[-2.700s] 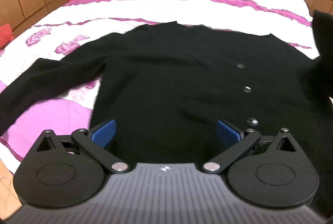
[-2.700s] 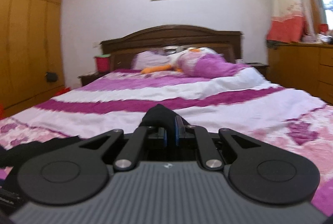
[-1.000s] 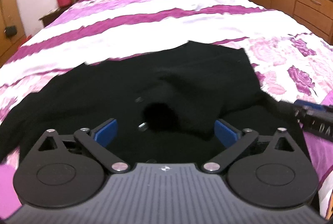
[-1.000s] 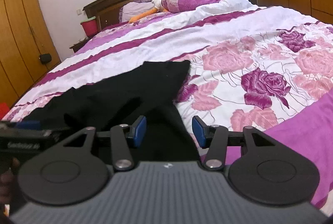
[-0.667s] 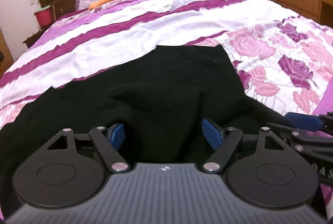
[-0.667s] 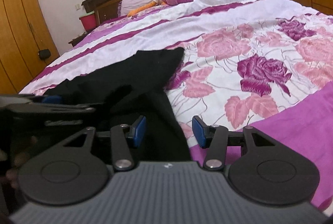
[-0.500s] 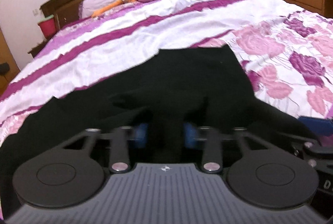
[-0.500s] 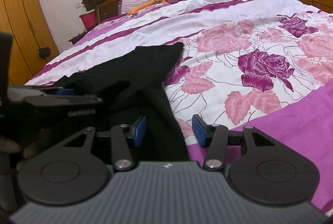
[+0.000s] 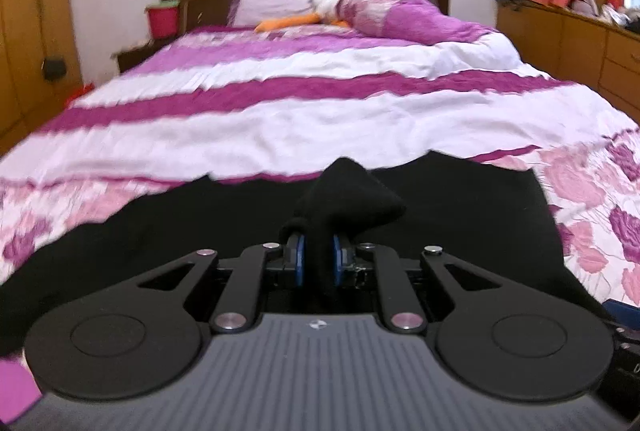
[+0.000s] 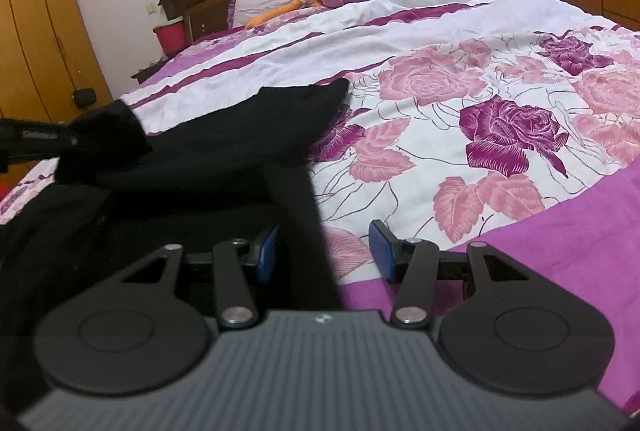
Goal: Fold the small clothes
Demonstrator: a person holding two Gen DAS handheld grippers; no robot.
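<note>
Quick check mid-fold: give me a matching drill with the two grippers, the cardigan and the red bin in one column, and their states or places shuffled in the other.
Things:
1. left gripper
2. right gripper
3. cardigan
4. red bin

States or places:
A. open, fabric edge between the fingers
B. by the headboard
C. shut on a pinch of black fabric
D. spread on the bedspread

Pairs: 1-C, 2-A, 3-D, 4-B

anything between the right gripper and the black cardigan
Nothing visible. The right gripper is open, with the edge of the cardigan already lying between its fingers on the bedspread. The left gripper is shut on a bunch of the same cardigan.
</note>
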